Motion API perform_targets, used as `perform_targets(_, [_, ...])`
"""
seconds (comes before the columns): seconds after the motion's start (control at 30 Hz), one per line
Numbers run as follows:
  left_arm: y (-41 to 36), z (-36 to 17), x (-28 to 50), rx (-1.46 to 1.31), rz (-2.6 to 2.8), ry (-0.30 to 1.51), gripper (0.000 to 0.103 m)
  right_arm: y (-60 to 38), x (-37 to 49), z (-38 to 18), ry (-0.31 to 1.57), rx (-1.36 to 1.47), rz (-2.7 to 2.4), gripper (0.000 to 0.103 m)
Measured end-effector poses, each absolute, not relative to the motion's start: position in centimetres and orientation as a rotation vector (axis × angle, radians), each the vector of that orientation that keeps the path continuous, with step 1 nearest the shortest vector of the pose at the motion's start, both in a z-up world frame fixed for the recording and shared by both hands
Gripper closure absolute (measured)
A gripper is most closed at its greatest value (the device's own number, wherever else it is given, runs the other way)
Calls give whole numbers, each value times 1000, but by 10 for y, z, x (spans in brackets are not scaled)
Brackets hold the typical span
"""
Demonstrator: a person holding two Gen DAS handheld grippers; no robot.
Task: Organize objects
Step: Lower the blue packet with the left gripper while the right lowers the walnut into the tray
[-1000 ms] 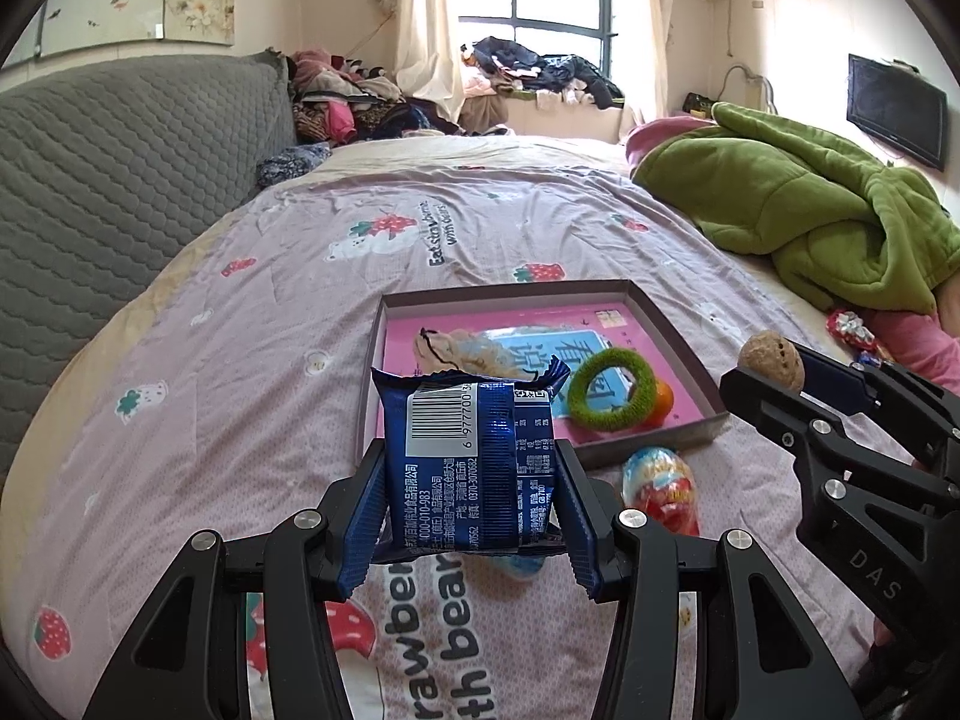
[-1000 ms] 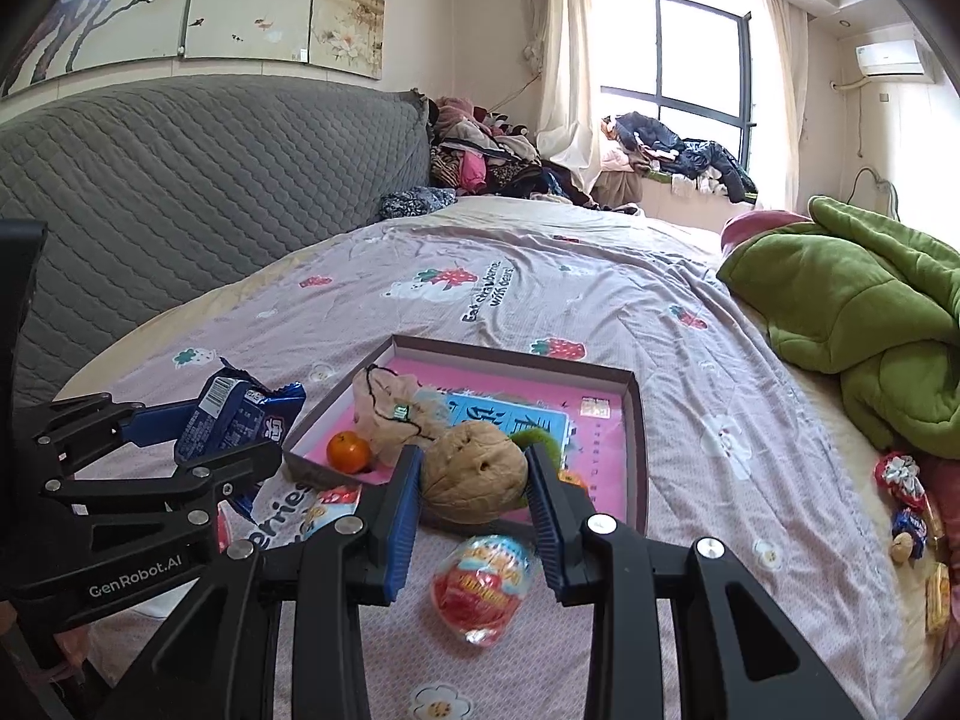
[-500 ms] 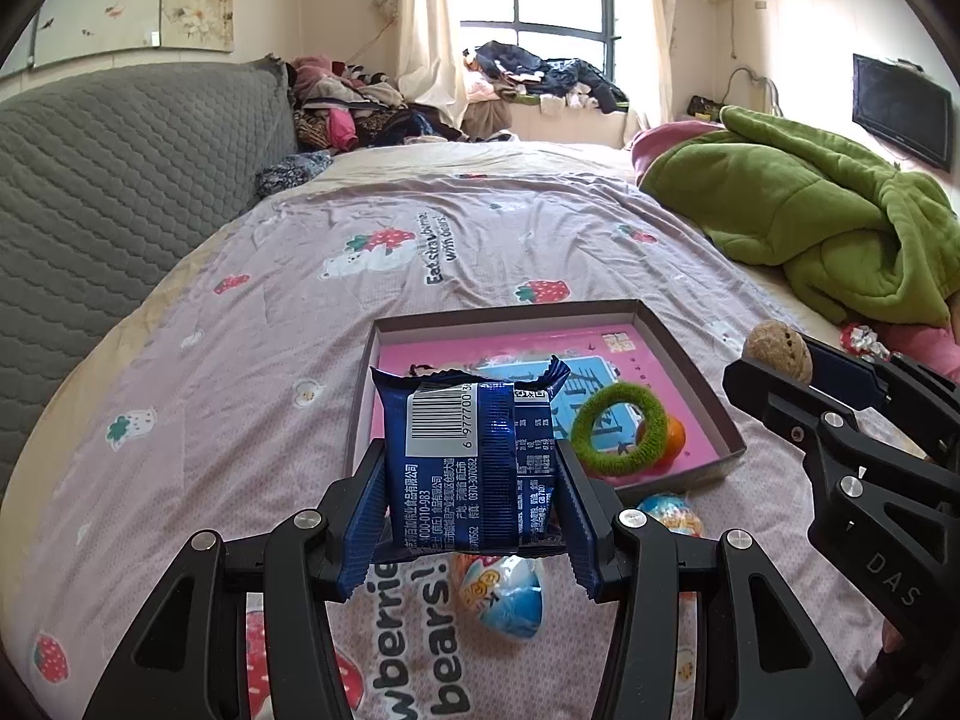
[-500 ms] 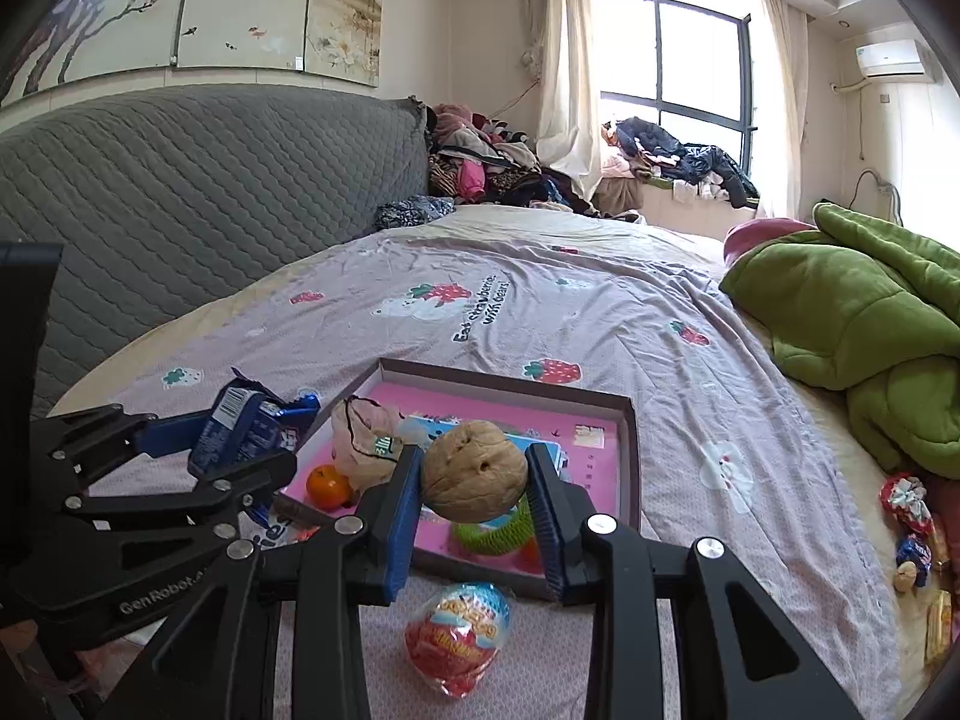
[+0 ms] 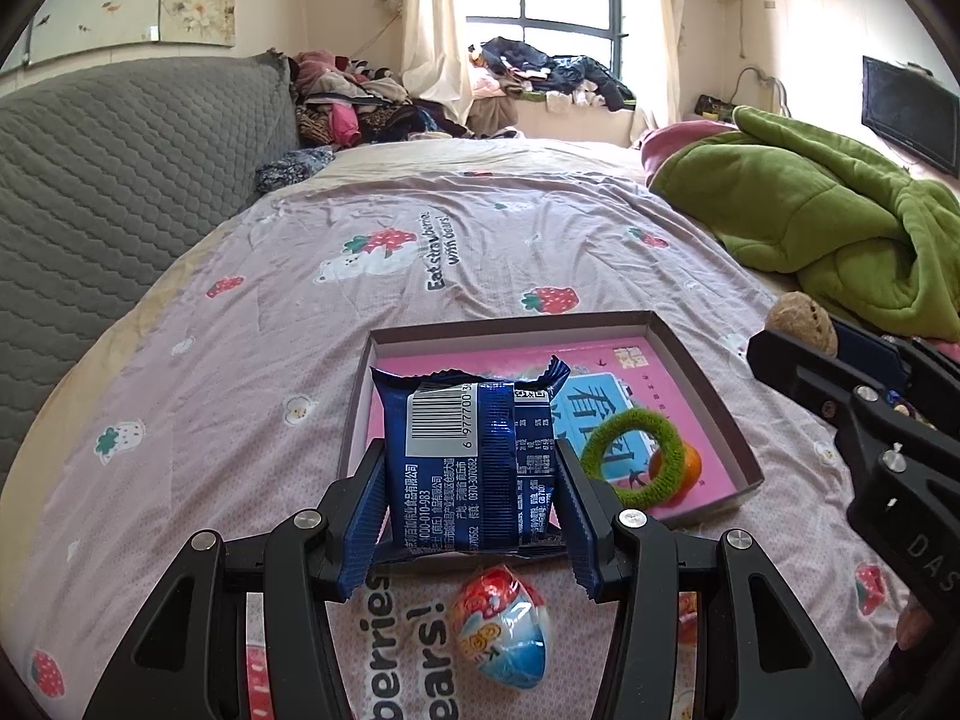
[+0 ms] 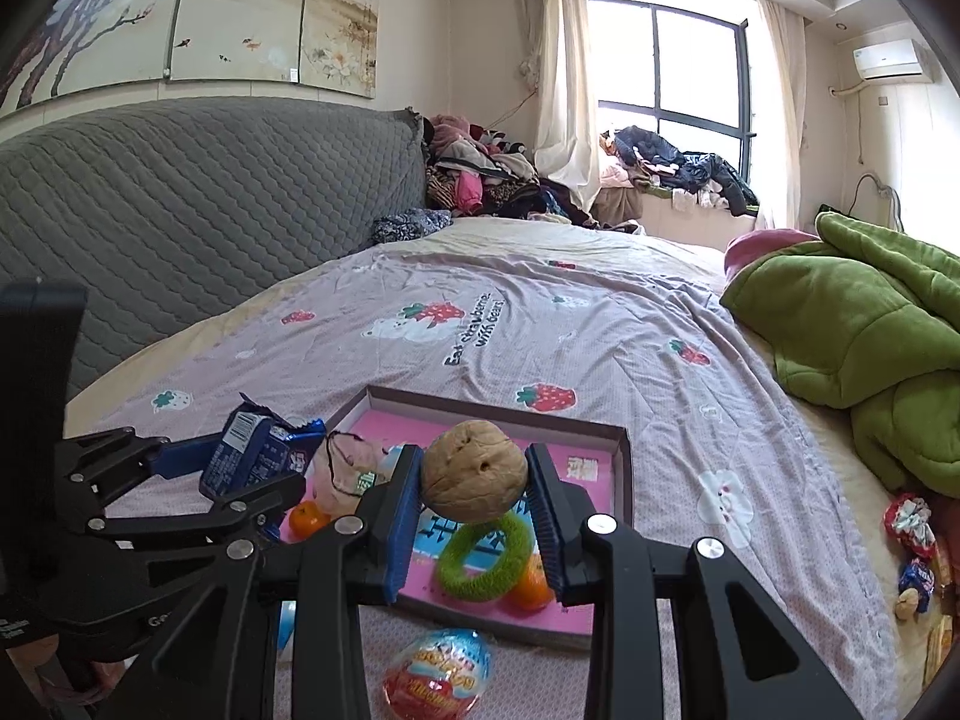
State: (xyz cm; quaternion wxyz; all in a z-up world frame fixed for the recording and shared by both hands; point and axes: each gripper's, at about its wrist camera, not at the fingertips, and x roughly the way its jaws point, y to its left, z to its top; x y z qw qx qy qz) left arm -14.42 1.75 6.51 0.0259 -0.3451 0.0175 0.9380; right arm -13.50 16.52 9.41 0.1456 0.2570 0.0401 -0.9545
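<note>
Both loads have drawn nearer the tray [image 5: 702, 369]: the left hand-held gripper [image 5: 471, 495] clamps the blue snack packet [image 5: 471, 456], the right hand-held gripper [image 6: 474, 510] pinches the walnut [image 6: 474, 474] above it, ready for placing.

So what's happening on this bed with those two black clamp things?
A person is tidying small items into a shallow box on the bed. The left gripper holds a blue snack packet, and the right gripper holds a walnut; both are poised by the box's near edge. Already inside are a green fuzzy ring, small oranges and a little pouch. A foil-wrapped egg toy lies outside on the sheet, just in front of the box.
</note>
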Motion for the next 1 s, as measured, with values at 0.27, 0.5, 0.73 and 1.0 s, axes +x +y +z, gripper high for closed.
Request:
perform_targets(0.27, [16,64,-158,-1081,2915,55,50,167,-146,95,115,720,-2755,68])
perform_targets(0.5, [11,60,-168,-1098,2922,45,50,167,-159,91,122,726,-2754,68])
perform_targets(0.73, [8,57,-179,-1116,2924,63,50,168,-177,78,147,768,-2759,68])
perform_targets(1.0, [8,46,-195,-1154,2902,72,50,172,-197,62,171,816,-2765,68])
